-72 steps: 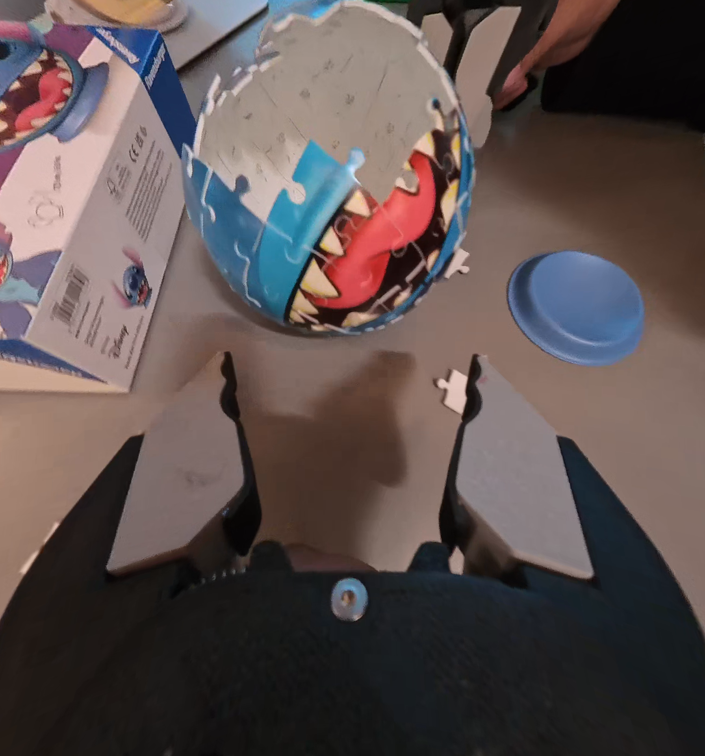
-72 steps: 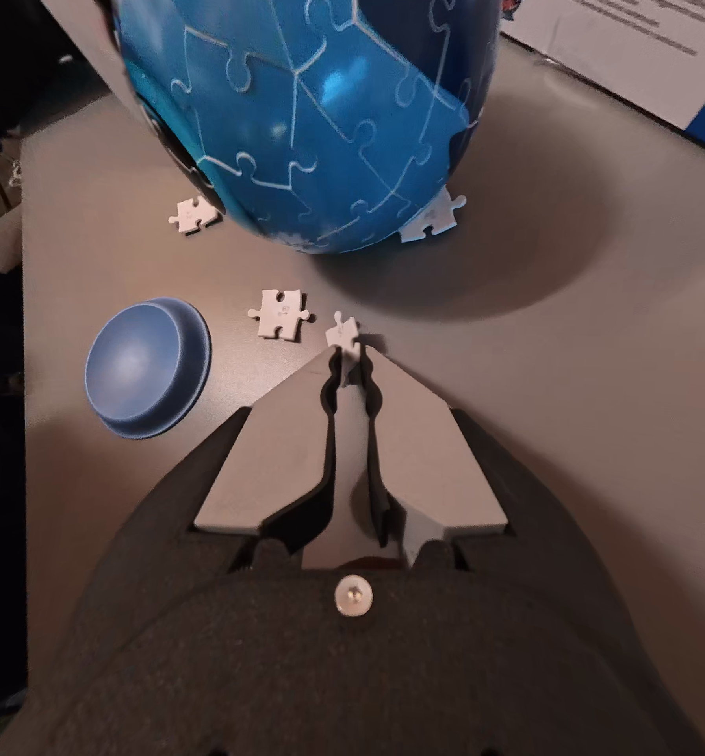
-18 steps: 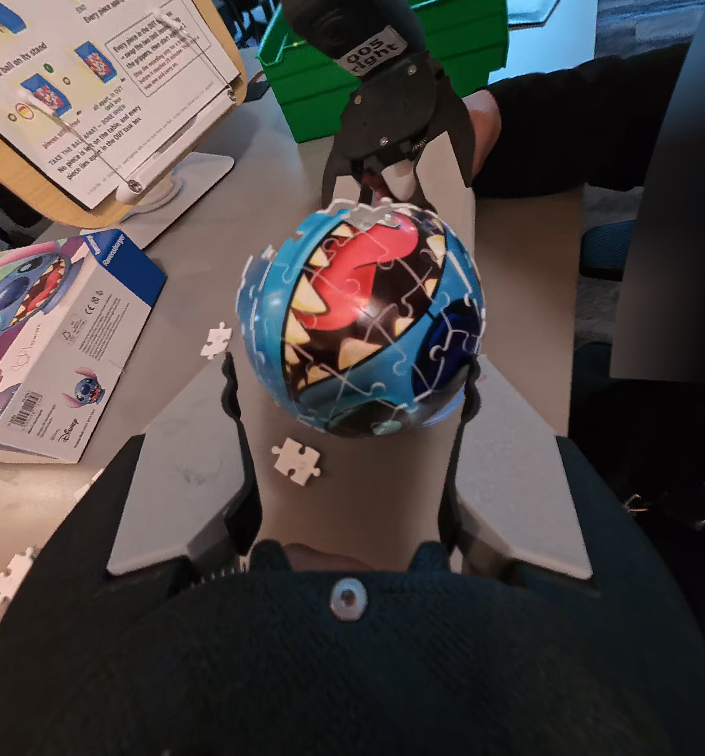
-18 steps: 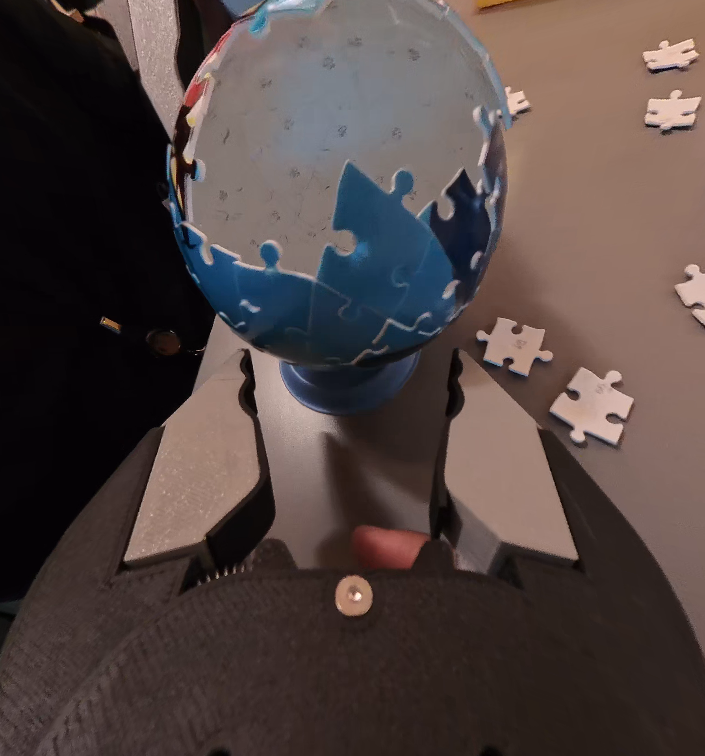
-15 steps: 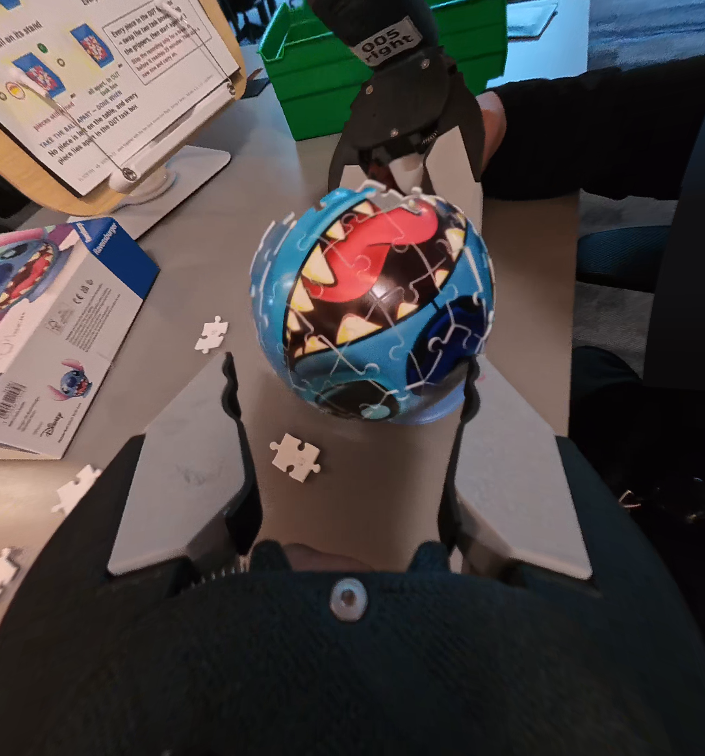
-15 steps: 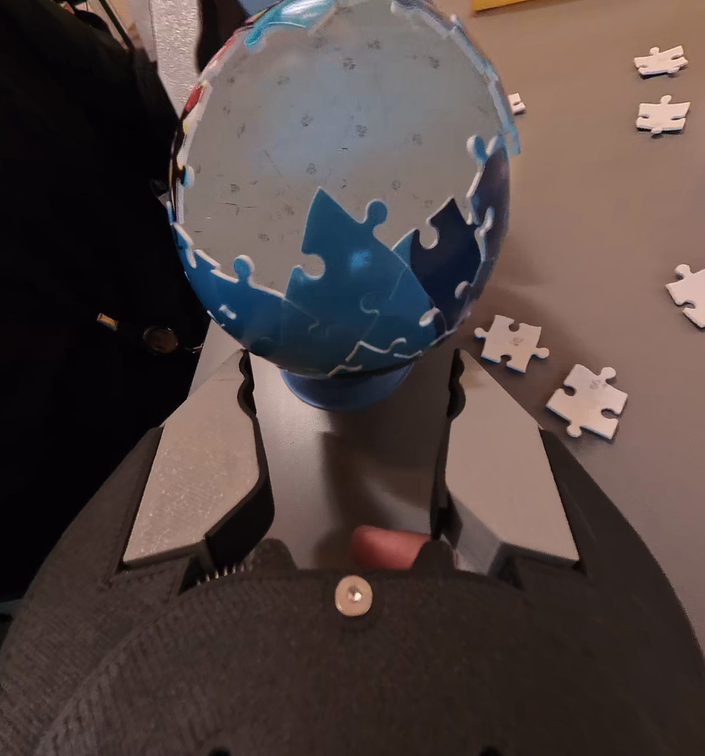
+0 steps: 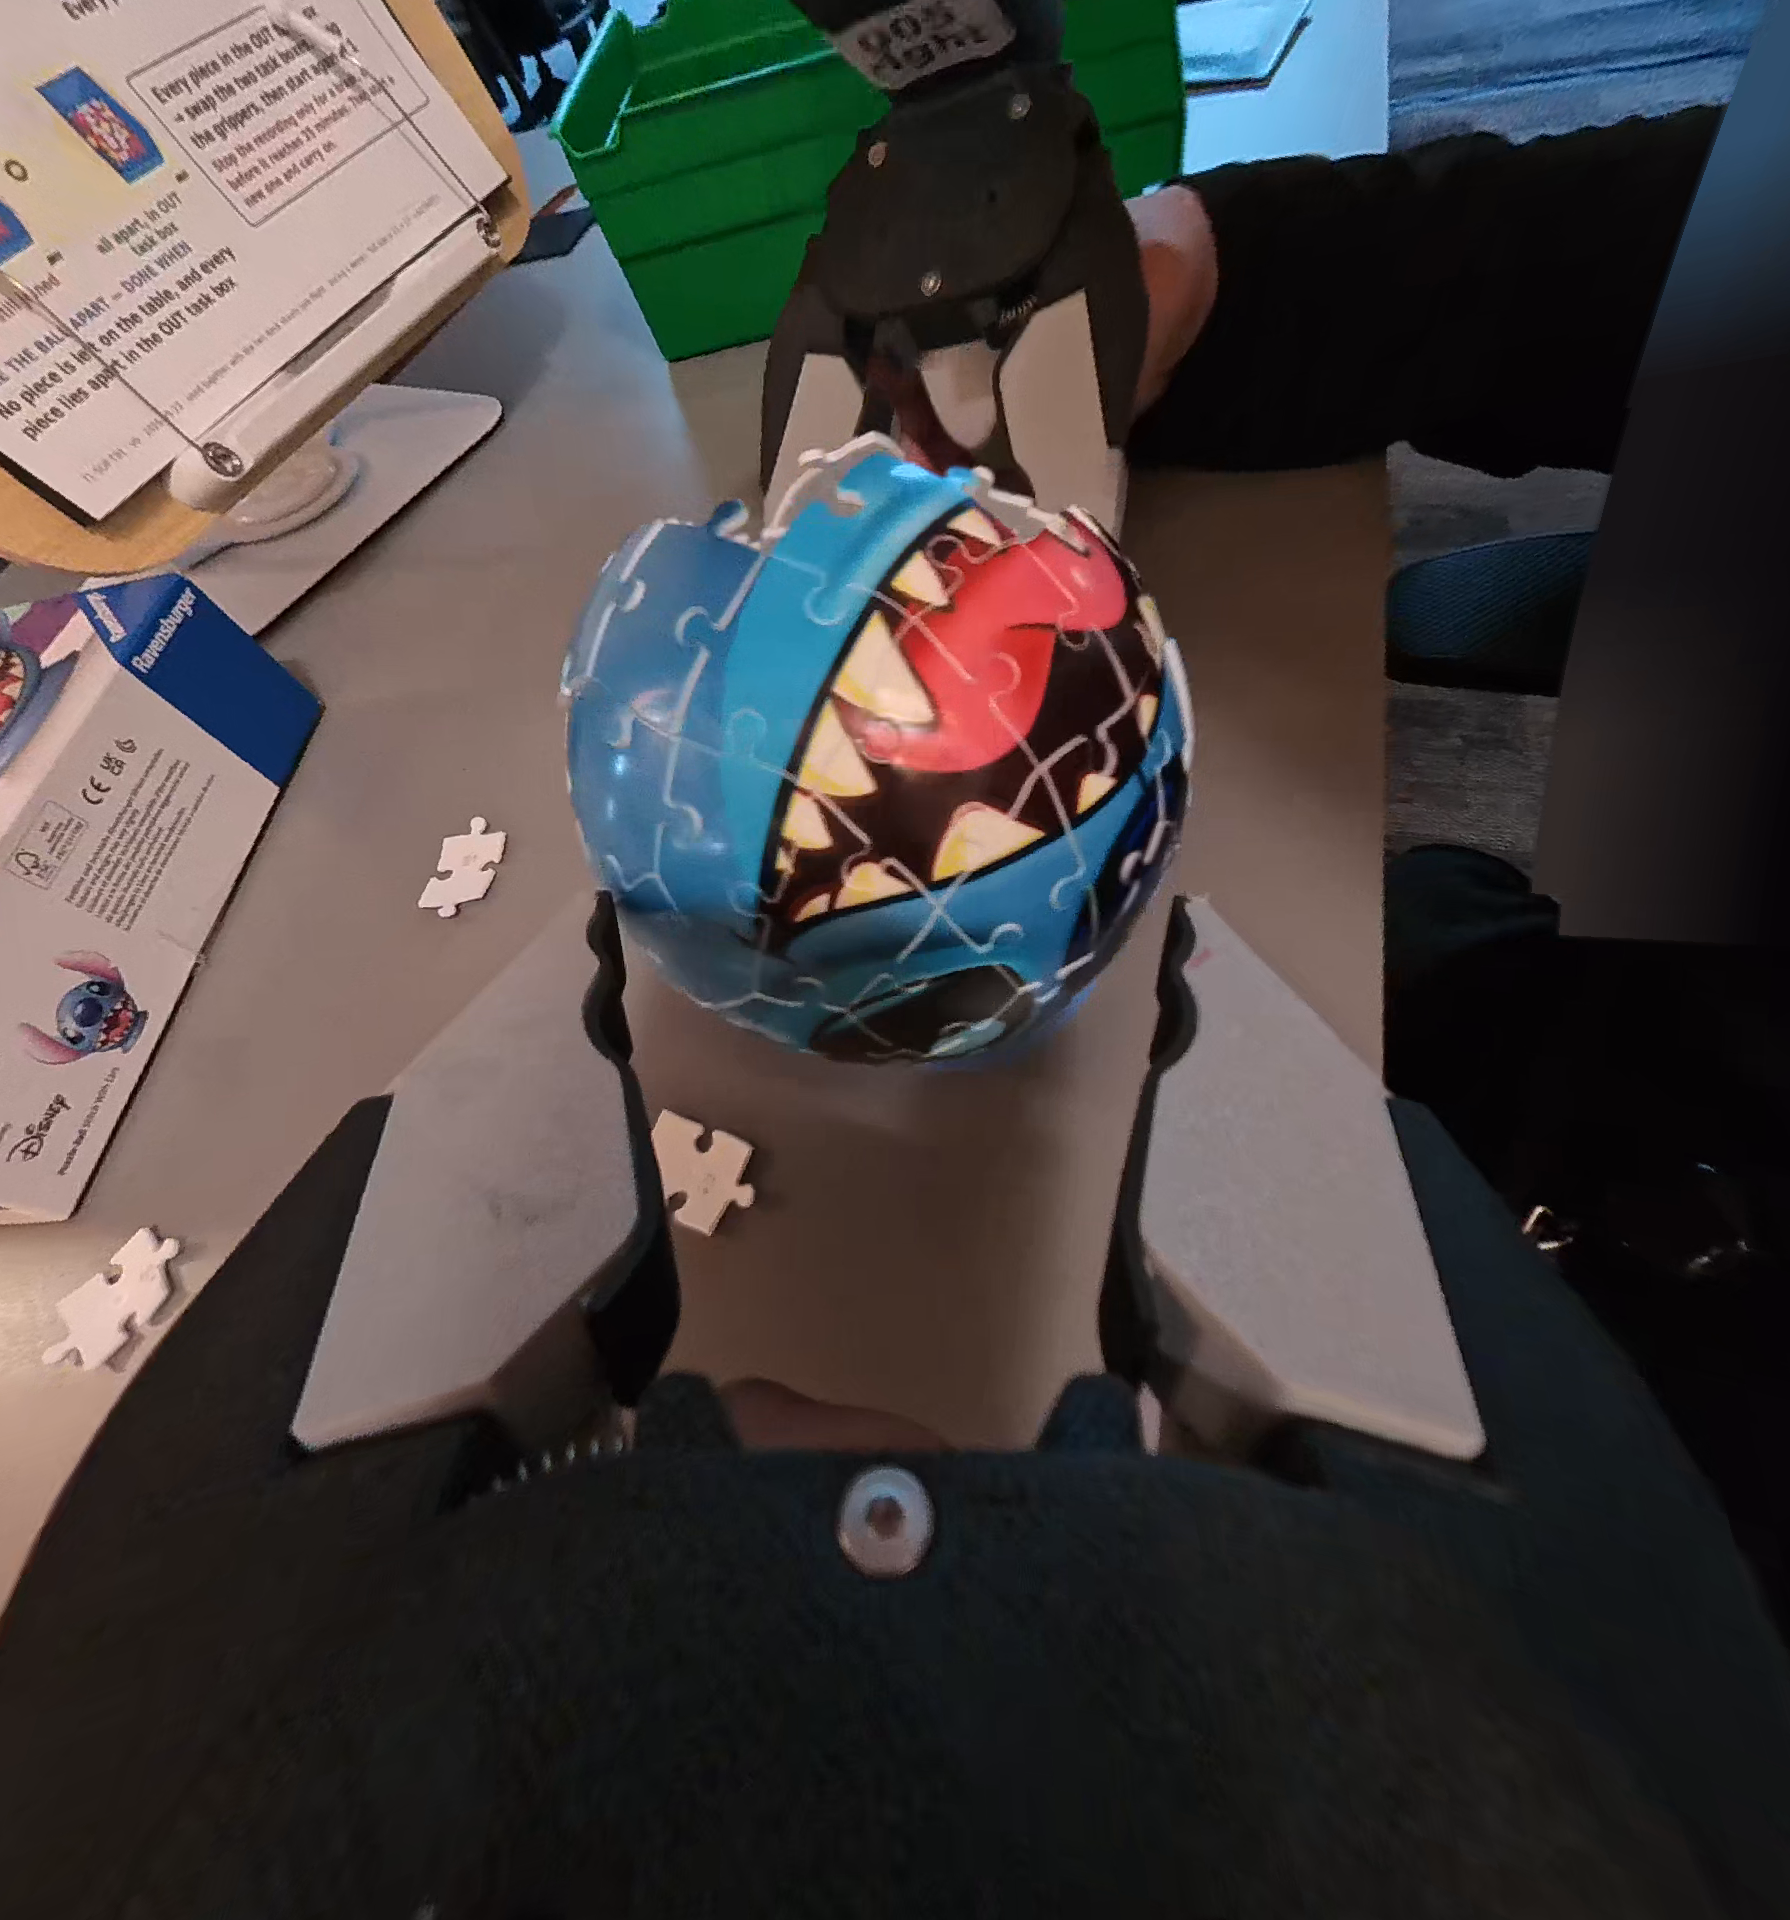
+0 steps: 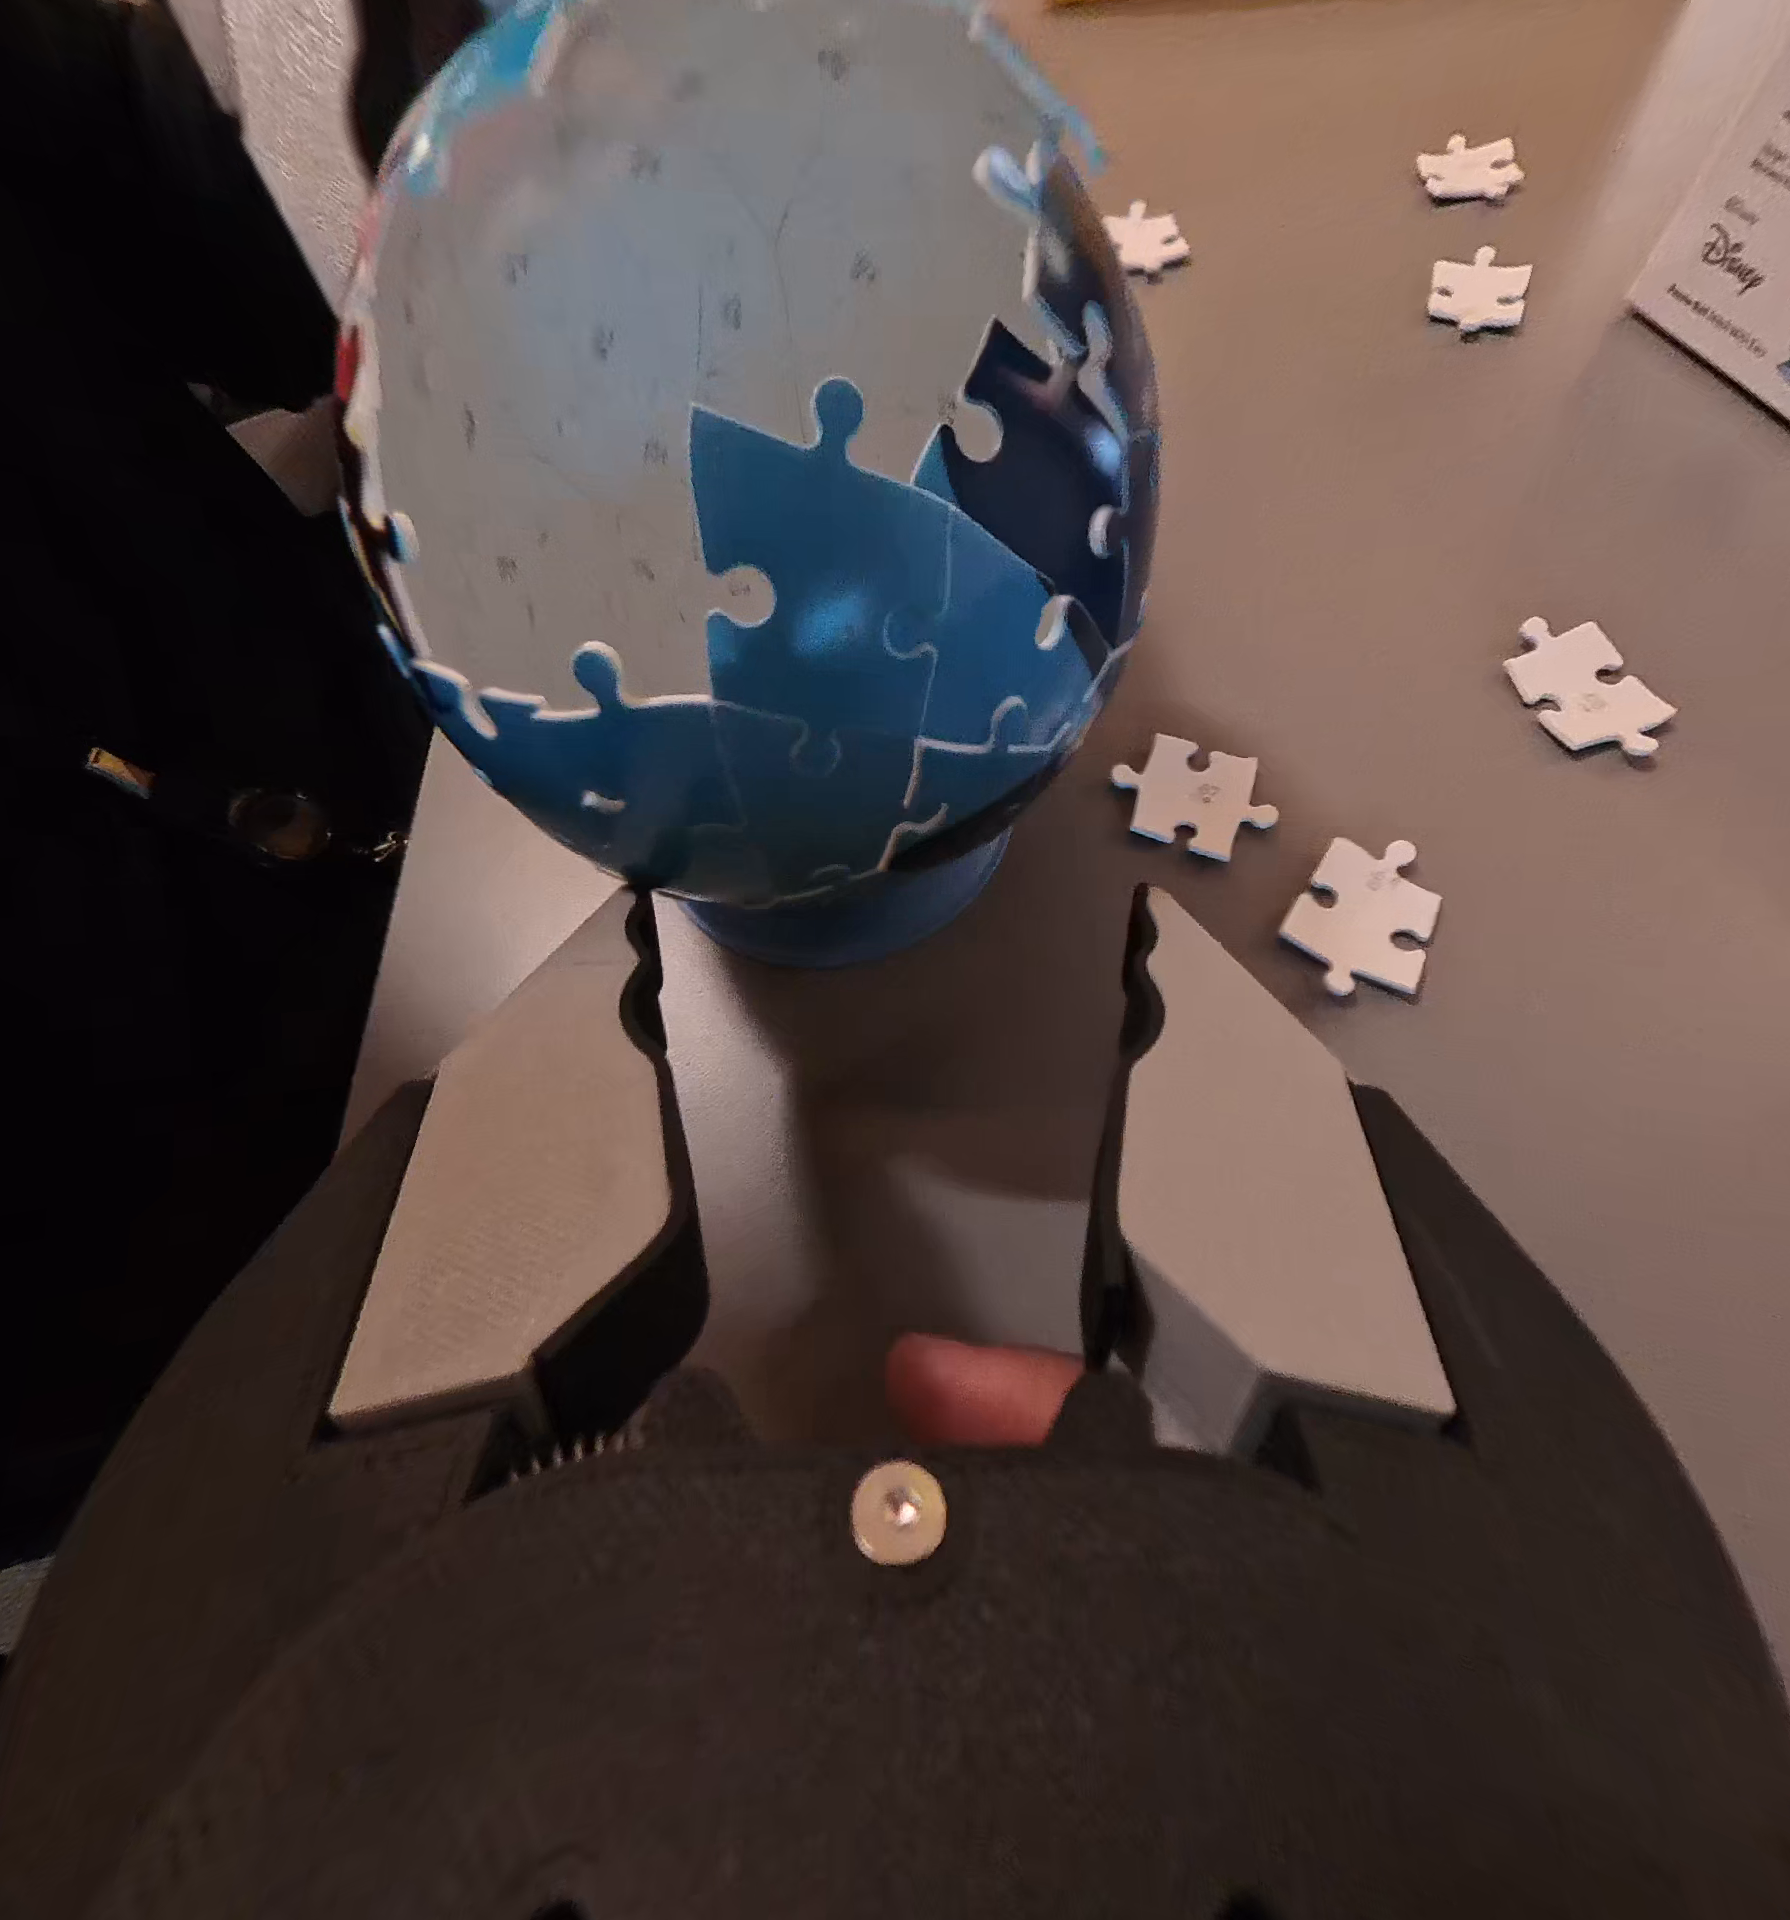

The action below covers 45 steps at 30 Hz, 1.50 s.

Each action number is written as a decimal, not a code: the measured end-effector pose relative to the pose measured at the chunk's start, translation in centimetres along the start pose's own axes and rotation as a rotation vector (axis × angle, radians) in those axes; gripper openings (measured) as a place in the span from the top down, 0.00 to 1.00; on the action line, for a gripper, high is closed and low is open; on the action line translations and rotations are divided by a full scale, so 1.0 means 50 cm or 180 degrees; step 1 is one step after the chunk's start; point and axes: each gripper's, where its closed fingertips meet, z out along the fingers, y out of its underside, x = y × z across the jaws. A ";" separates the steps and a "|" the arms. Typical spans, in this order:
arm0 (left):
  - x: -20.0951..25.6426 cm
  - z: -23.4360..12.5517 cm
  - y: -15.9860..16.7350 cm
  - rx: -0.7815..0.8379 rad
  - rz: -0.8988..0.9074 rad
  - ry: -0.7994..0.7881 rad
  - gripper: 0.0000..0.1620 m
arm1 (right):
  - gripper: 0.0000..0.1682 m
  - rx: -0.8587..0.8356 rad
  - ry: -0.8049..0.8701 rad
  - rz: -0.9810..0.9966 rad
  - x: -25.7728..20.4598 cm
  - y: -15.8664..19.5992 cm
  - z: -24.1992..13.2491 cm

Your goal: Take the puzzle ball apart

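Observation:
The puzzle ball (image 7: 870, 769), blue with a red tongue and yellow teeth, stands on a blue stand (image 7: 1062, 1023) on the grey table. My left gripper (image 7: 888, 930) is open and empty, its tips on either side of the ball's lower part. In the right wrist view the ball (image 8: 818, 634) has a large gap showing its pale inside, above the stand (image 8: 849, 920). My right gripper (image 8: 891, 909) is open and empty just before the stand. It also shows in the left wrist view (image 7: 948, 436) behind the ball's top.
Loose white pieces lie on the table (image 7: 463, 864) (image 7: 702, 1169) (image 8: 1192, 795) (image 8: 1364, 914). The puzzle box (image 7: 91, 883) lies at the left. An instruction sheet on a stand (image 7: 195, 208) and a green bin (image 7: 766, 156) are behind. The table edge (image 7: 1379, 831) runs close on the right. Some 11 centimeters of space lies between my two pairs of fingers.
2.4 s ago the ball lay off its stand and my right gripper was shut on a piece; now it sits on the stand, both grippers open. It has since turned, and both grippers moved nearer.

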 end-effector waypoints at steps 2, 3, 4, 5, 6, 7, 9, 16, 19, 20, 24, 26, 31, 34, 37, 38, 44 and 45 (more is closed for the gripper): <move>-0.005 0.001 0.010 -0.0053 0.0042 -0.0013 0.36 | 0.48 0.0033 0.0055 -0.0029 -0.004 -0.001 -0.011; -0.006 0.003 0.015 -0.0068 0.0032 0.0012 0.35 | 0.48 0.0067 0.0103 -0.0042 -0.004 -0.003 -0.018; -0.004 0.004 0.016 -0.0046 0.0009 0.0059 0.34 | 0.49 0.0123 0.0124 -0.0037 -0.007 -0.006 -0.025; 0.002 0.006 0.015 -0.0004 -0.0010 0.0132 0.34 | 0.50 0.0198 0.0131 -0.0016 -0.011 -0.011 -0.031; 0.009 0.007 0.015 0.0031 -0.0030 0.0200 0.35 | 0.52 0.0256 0.0140 -0.0002 -0.015 -0.014 -0.034; 0.012 0.009 0.014 0.0048 -0.0038 0.0223 0.36 | 0.53 0.0278 0.0165 -0.0005 -0.018 -0.013 -0.036; 0.013 0.011 0.018 0.0028 0.0035 0.0194 0.36 | 0.53 0.0243 0.0235 -0.0050 -0.018 -0.005 -0.037; -0.003 -0.006 0.035 -0.0081 0.0186 0.0179 0.33 | 0.53 0.0354 0.0427 -0.0013 -0.005 -0.014 -0.074; -0.010 -0.015 0.041 -0.0034 0.0177 0.0353 0.33 | 0.60 0.0583 0.0566 -0.0011 0.000 -0.051 -0.106; -0.009 -0.016 0.042 -0.0015 0.0206 0.0454 0.32 | 0.61 0.0642 0.0649 -0.0053 0.006 -0.061 -0.114; -0.011 -0.019 0.066 -0.0140 0.0474 0.0875 0.32 | 0.62 0.0696 0.0787 -0.0091 0.044 -0.077 -0.127; -0.024 -0.019 0.080 -0.0261 0.0539 0.1077 0.31 | 0.63 0.0731 0.0550 -0.0045 0.048 -0.085 -0.120; -0.056 -0.001 0.056 -0.0119 0.0434 0.1653 0.32 | 0.70 0.0597 0.0288 0.0057 0.069 -0.091 -0.095; -0.058 0.013 0.042 -0.0059 0.0429 0.2089 0.31 | 0.72 0.0515 0.0347 0.0107 0.076 -0.105 -0.097; -0.063 0.033 0.034 -0.0006 0.0462 0.2363 0.30 | 0.79 0.0566 0.0361 0.0095 0.068 -0.129 -0.111; -0.061 0.036 0.029 0.0034 0.0460 0.2473 0.30 | 0.80 0.0577 0.0308 0.0111 0.062 -0.134 -0.112; -0.042 0.035 0.021 0.0142 0.0590 0.2888 0.30 | 0.79 0.0400 0.0229 0.0037 0.081 -0.117 -0.095; -0.040 0.036 0.023 0.0134 0.0599 0.2917 0.30 | 0.79 0.0424 0.0126 0.0066 0.082 -0.111 -0.087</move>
